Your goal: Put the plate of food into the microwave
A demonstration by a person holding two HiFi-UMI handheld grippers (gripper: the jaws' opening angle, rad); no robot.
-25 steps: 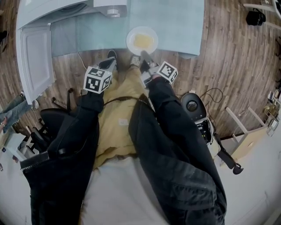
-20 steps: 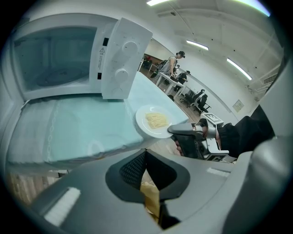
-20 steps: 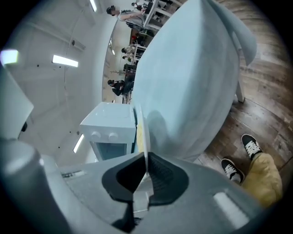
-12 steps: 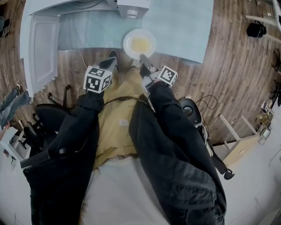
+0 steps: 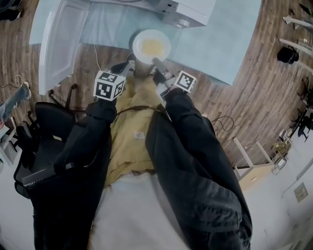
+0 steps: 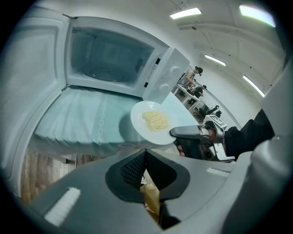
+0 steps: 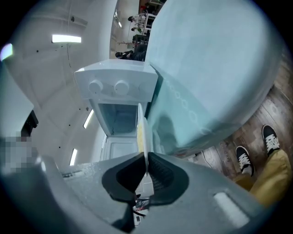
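place: lab-style test hall, not a home
ceiling: strip lights [image 6: 184,13] over a white open room
background: benches with gear [image 6: 201,103], person [image 6: 196,73] standing, 2 o'clock in left gripper view
floor: wood-look planks [image 5: 274,97]; office chair [image 5: 46,122] at 9 o'clock in head view
setup: microwave [image 5: 188,12] on cloth-covered table [image 5: 220,39], 12 o'clock

A pale blue tablecloth [image 5: 220,44] covers the table, its edge hanging over a wood-plank floor [image 5: 254,97]. A black office chair [image 5: 41,124] stands at the left. At the right is a pale wooden frame [image 5: 252,171], near a thin cable [image 5: 222,118] lying on the planks. Two black sneakers [image 7: 243,160] with white soles rest on the floor beside mustard trousers [image 7: 270,176]. Strip lights [image 6: 184,13] glow overhead.
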